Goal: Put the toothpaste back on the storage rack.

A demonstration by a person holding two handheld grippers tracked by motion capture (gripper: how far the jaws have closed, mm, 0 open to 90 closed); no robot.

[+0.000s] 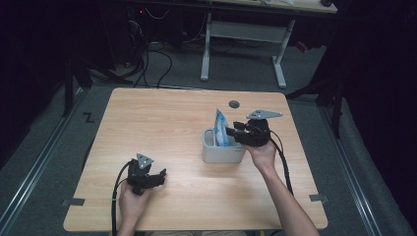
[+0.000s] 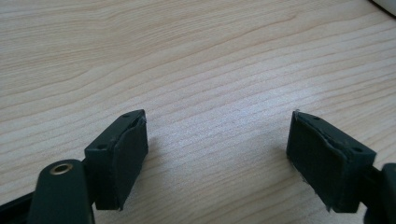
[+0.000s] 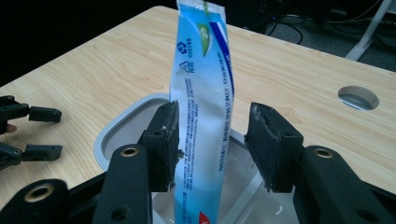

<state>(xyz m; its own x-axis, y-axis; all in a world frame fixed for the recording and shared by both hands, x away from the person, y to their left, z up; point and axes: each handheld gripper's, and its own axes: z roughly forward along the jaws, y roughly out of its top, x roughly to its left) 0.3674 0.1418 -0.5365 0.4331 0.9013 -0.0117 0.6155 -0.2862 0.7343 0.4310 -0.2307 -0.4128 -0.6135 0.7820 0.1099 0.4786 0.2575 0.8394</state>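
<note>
While the left gripper (image 1: 160, 176) rests low over the bare table (image 1: 167, 128) near its front edge, its jaws spread wide with nothing between them, the right gripper (image 3: 212, 140) sits at the grey bin (image 1: 221, 153), jaws apart and released around the upright blue-white packet (image 3: 203, 93) standing inside that bin, pads not pressing.

A lab: dark curtained walls, a lone wooden table (image 1: 162, 128), floor cables (image 1: 152, 64), a white-legged desk (image 1: 246, 34).

Blue-white sachet (image 3: 203, 93) upright in grey bin (image 1: 216, 156), mid-table.
</note>
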